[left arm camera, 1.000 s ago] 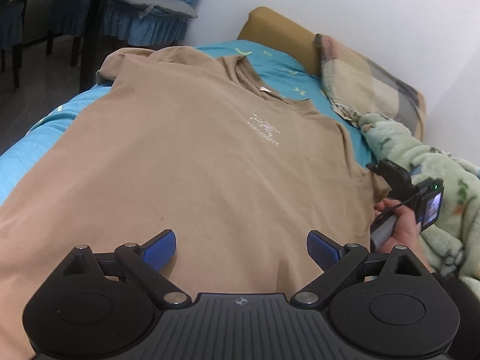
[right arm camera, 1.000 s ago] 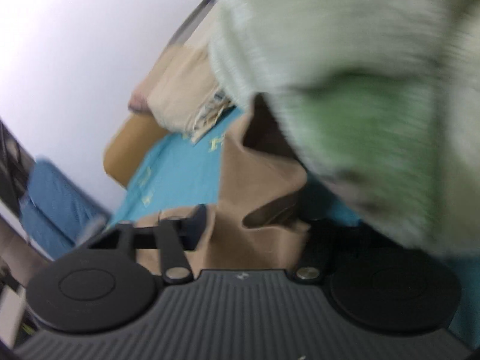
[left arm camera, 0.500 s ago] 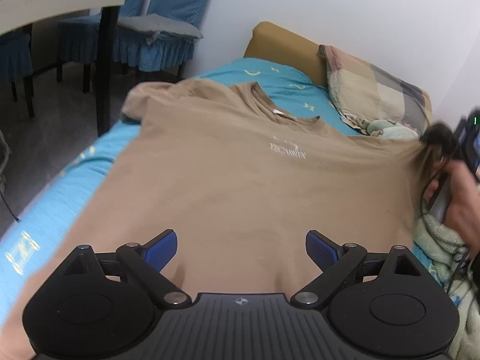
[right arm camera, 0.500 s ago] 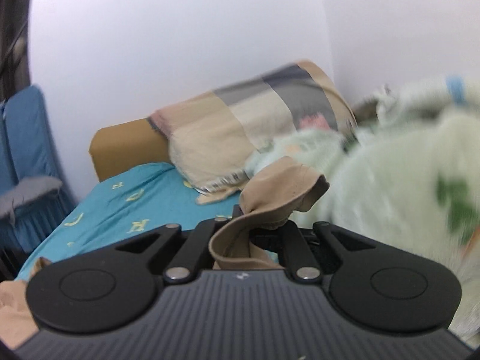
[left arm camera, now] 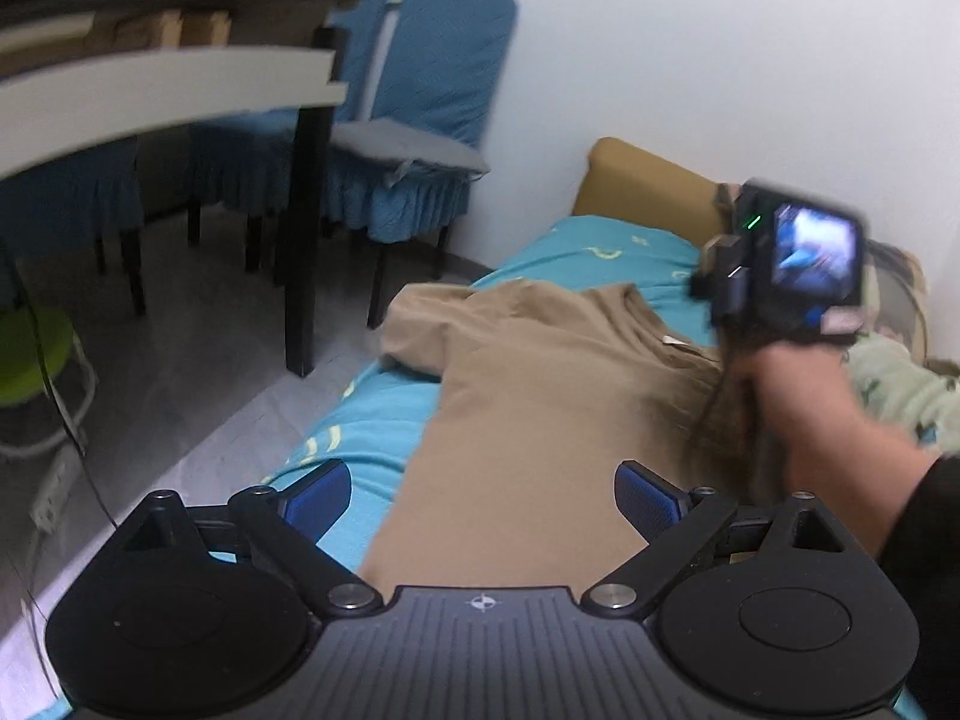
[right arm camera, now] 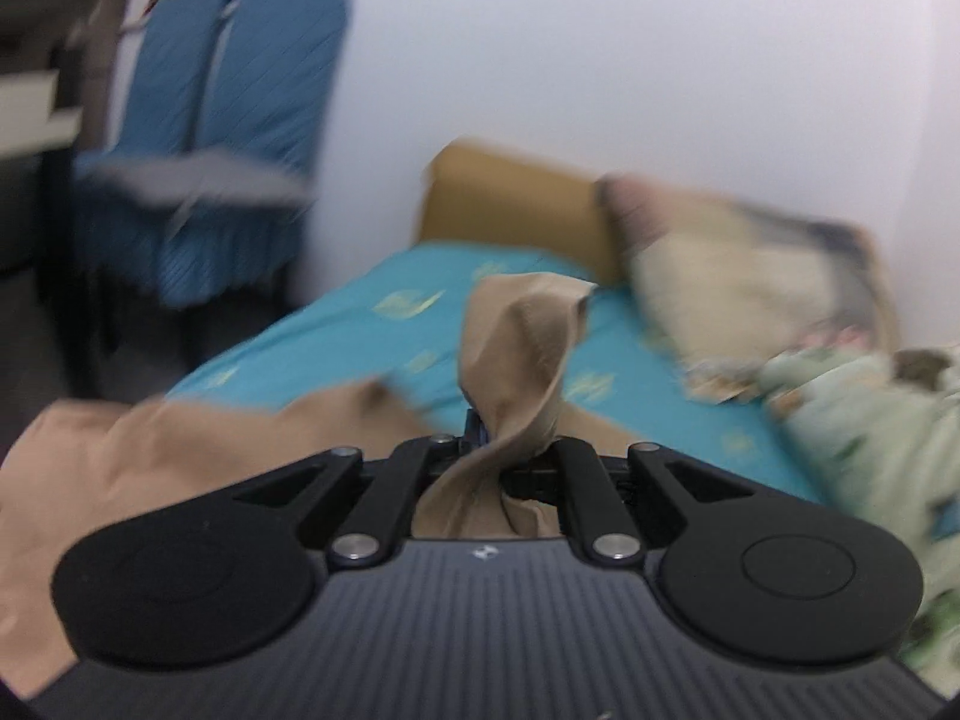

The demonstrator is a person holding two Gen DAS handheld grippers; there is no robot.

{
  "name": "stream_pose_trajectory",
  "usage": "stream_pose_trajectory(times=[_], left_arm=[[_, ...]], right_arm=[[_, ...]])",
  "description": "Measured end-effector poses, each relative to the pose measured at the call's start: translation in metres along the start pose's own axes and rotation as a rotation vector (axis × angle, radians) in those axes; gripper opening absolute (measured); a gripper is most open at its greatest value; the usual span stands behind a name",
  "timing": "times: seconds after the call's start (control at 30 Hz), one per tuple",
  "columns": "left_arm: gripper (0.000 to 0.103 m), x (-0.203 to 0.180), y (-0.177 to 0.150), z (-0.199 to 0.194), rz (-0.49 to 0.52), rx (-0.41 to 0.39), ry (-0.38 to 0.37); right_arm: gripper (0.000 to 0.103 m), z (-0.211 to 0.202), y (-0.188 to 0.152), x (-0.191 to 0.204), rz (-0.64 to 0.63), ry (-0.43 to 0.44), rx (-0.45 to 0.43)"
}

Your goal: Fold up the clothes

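Only the right wrist view shows fingers (right arm camera: 465, 441) pinching the shirt (right arm camera: 516, 360).

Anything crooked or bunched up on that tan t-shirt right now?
Yes. The tan t-shirt lies askew on the teal sheet: its far sleeve is crumpled toward the bed edge, and the right gripper holds a twisted bunch of fabric rather than a flat edge.
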State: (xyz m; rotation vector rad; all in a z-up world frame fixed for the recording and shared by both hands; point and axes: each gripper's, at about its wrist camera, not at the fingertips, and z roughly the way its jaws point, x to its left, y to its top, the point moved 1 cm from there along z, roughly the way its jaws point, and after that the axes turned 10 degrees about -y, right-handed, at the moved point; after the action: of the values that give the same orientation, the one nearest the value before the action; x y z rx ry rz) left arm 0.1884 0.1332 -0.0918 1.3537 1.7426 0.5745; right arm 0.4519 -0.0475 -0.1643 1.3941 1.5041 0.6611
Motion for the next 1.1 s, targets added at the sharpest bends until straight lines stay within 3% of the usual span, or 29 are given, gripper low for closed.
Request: stream_pose_trajectory(times=[0.03,0.07,0.1,0.17,0.33,0.57,0.83,0.97,1.1], left_arm=[[0.096,0.005,0.001,0.003,-0.013,0.004,-0.003],[0.096,0.009,0.001,0.006,-0.025,0.008,-0.007],[0.096,0.012,0.002,0.009,-0.033,0.008,-0.010],[0.096,0.019,0.003,0.013,-0.051,0.007,-0.013],[0.096,0.021,0.002,0.016,-0.059,0.007,-0.038],[0.096,-0.003,-0.003,0.005,0.020,-0.022,-0.070],[0.096,-0.044,-0.023,-0.029,0.120,-0.028,-0.152],[0.096,-0.075,-0.043,-0.046,0.211,-0.005,-0.185],[0.096,-0.110,-0.070,-0.055,0.292,0.049,-0.247]], right_arm=[[0.012,0.007,-0.006,0.010,0.000,0.045,0.037],[0.025,0.014,-0.011,0.016,0.005,0.092,0.076],[0.055,0.018,-0.016,0.021,0.013,0.134,0.106],[0.088,0.015,-0.022,0.022,0.044,0.187,0.108],[0.086,-0.024,-0.019,-0.006,0.141,0.305,0.061],[0.086,-0.135,-0.038,-0.083,0.224,0.299,0.039],[0.086,-0.278,-0.113,-0.172,0.324,0.257,0.114],[0.086,-0.323,-0.144,-0.203,0.385,0.201,0.121],[0.086,-0.342,-0.155,-0.244,0.509,0.194,0.107]])
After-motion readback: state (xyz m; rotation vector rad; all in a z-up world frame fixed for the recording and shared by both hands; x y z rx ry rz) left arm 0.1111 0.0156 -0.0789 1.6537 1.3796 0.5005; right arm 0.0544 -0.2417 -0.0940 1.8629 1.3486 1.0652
